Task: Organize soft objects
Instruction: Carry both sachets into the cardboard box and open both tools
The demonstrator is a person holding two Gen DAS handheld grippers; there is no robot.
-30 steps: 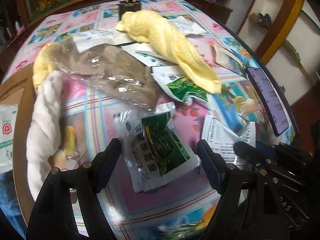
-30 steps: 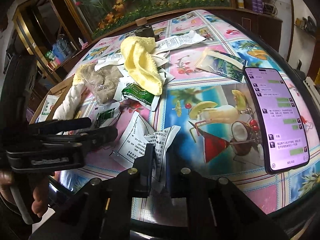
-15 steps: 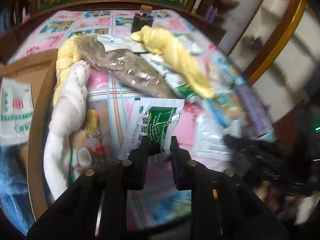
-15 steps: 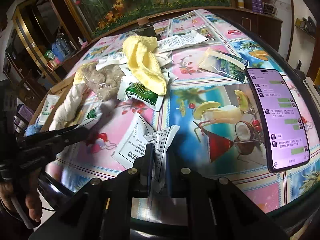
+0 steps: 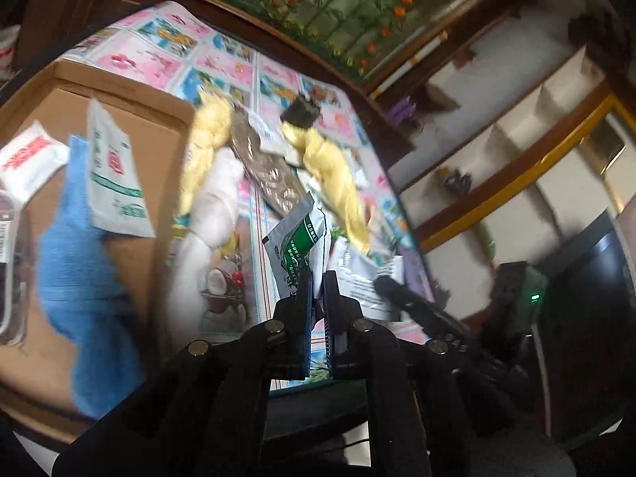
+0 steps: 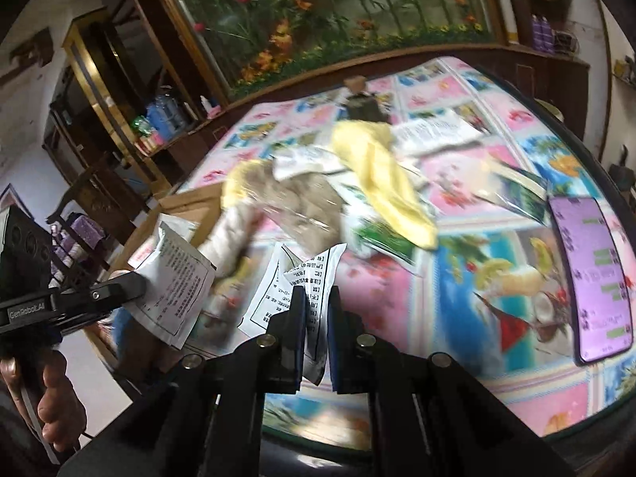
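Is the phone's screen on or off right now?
On. In the right wrist view the phone lies face up on the table, its screen glowing purple with green chat bubbles.

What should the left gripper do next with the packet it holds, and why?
Probably carry it a little further left and release it over the cardboard box. The left gripper is shut on the green packet, lifted off the table, and the box already holds a white packet and a blue cloth.

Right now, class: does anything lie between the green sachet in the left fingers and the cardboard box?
The left gripper holds the green sachet lifted. The white towel lies along the cardboard box edge, low; nothing visible blocks a raised path.
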